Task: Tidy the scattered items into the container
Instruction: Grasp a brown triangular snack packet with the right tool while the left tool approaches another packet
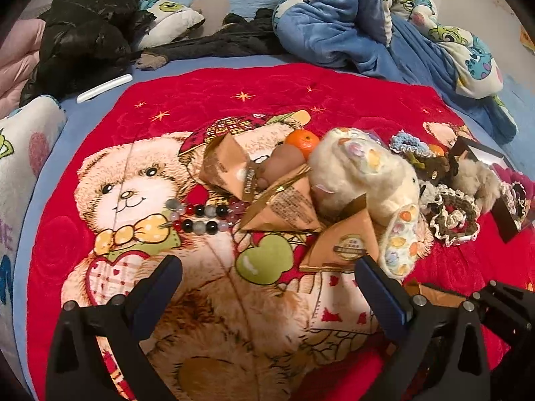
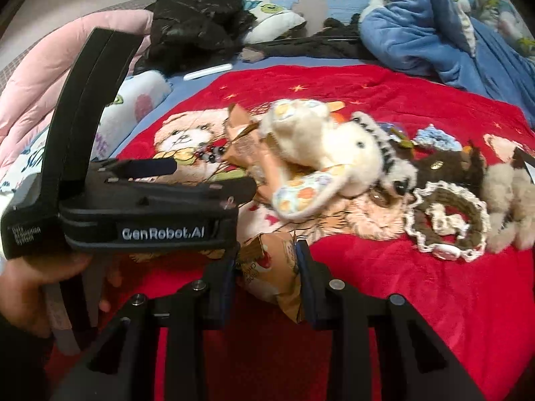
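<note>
Kraft-paper snack packet (image 2: 271, 267) is being pinched between the right gripper (image 2: 267, 277) pads, just in front of the cream plush rabbit (image 2: 321, 153) on the red bear blanket (image 2: 401, 284); left gripper (image 1: 267, 287) is hovering spread nearby, empty.

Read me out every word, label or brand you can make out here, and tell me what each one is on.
"GenRobot.AI": white letters on the side of the black handheld left gripper.
Small white print on that device's black handle end: too blurred.
Print and round seal on the tan triangular paper packets: too small.
Print on the tan packet in the right gripper: blurred.
</note>
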The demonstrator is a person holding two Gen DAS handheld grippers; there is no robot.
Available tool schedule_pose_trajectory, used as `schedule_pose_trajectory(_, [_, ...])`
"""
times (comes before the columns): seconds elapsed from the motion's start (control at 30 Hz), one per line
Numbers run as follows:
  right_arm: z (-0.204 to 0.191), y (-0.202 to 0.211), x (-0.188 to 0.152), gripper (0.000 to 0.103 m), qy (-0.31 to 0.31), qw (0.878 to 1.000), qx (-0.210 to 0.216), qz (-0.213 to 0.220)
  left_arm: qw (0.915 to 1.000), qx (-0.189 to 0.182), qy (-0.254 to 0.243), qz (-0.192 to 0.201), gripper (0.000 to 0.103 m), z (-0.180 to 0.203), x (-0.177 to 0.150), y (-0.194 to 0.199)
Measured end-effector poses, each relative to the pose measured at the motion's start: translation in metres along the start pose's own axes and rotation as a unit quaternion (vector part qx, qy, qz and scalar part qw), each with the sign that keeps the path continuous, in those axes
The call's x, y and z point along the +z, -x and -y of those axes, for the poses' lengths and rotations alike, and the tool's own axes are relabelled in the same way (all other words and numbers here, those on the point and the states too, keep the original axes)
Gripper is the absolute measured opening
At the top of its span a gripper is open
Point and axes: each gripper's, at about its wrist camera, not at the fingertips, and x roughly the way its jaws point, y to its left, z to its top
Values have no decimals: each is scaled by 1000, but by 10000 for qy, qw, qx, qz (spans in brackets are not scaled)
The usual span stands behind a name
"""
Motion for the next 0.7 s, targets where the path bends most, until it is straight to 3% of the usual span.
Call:
schedule_pose_trajectory(0.37, [22,6,4,31,-216,9988,-424,72,9999,-142,-75,-36,103,21,1,-8])
schedule_pose_trajectory(0.7, [39,5,4,31,-386,9979,-522,40,9997,-179,-139,-104,103,36,5,-22])
